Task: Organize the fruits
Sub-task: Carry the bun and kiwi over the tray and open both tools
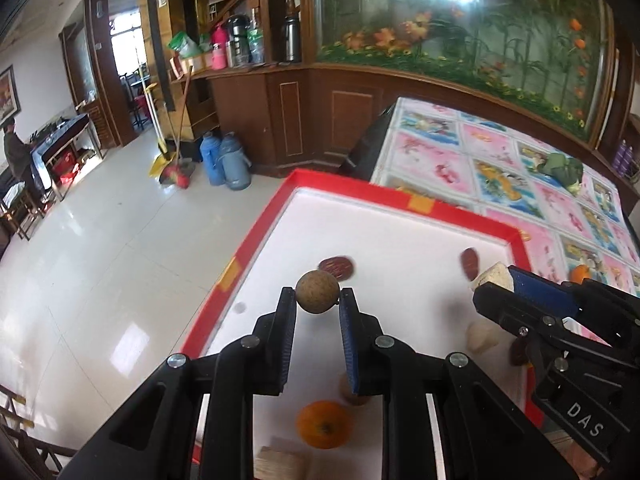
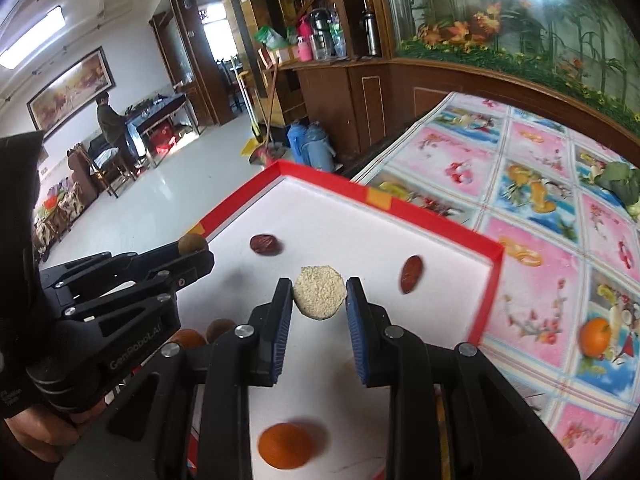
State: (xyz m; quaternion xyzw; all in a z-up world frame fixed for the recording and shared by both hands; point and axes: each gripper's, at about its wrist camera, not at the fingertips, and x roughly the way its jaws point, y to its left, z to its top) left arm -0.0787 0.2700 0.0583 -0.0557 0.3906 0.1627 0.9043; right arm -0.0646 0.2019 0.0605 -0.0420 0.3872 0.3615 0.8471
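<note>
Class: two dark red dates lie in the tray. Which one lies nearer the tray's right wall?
The upright, narrower date, right of the right tool; the other date lies left, toward the left tool.

1. The table [image 2: 532, 184] wears a glossy cloth of pink and blue fruit-print squares
2. A red-rimmed white tray [image 2: 424, 212] lies on the cloth, filling the view from 6 to 10 o'clock
3. A green leafy vegetable [image 2: 620, 184] lies on the cloth at 2 o'clock
4. An orange [image 2: 596, 336] sits on the cloth at 4 o'clock, beside the tray
</note>
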